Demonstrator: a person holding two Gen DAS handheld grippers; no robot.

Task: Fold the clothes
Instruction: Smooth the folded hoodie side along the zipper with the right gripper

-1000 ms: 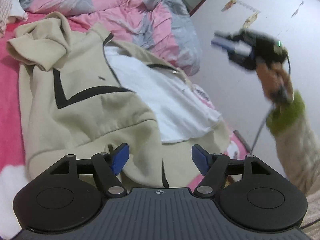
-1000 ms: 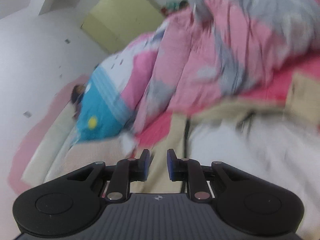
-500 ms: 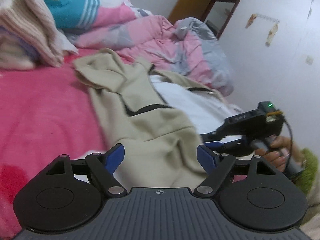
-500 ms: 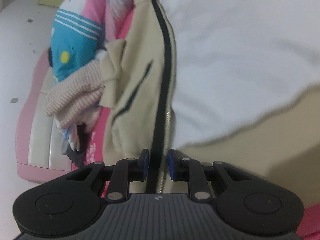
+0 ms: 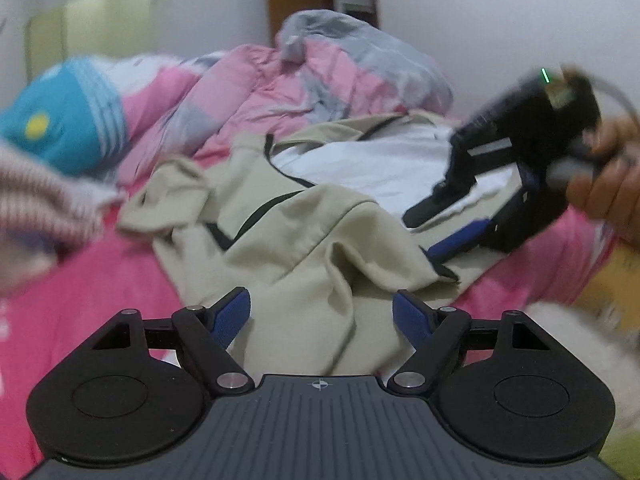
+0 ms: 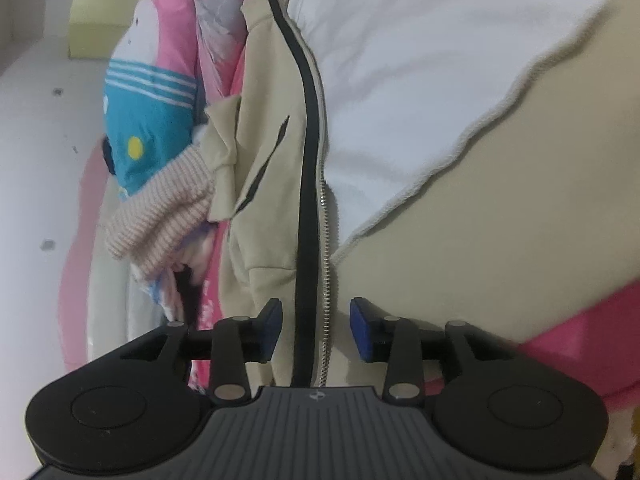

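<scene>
Pink bedding covers the bed (image 5: 100,280), and on it lies the beige jacket (image 5: 304,240), open at the front with its white lining (image 6: 420,80) showing. In the left wrist view the jacket fills the middle, rumpled, one front panel bunched toward 6 o'clock. The left gripper (image 5: 322,316) hovers just above that bunched hem, jaws spread wide with cloth under them but nothing pinched. The right gripper (image 6: 316,328) sits low over the zip edge (image 6: 308,160); its jaws are parted, one each side of the black placket and metal teeth, not closed on them. From the left view the right gripper (image 5: 460,242) lies at 3 o'clock, held by a hand (image 5: 604,184), its tips down on the jacket's front edge.

My reading is that the step in hand is taking hold of the jacket's front, either to lay it flat or to bring the panels together. That calls for each gripper to close on a single layer of hem or zip edge and draw the cloth taut, since the wrinkled panel would otherwise fold crooked.

At 12 o'clock a pink and grey quilt (image 5: 340,80) crowds the collar end. At 9 o'clock a striped knit (image 5: 36,216) and a blue plush (image 5: 68,128) lie near the sleeve, leaving little room to spread it.
</scene>
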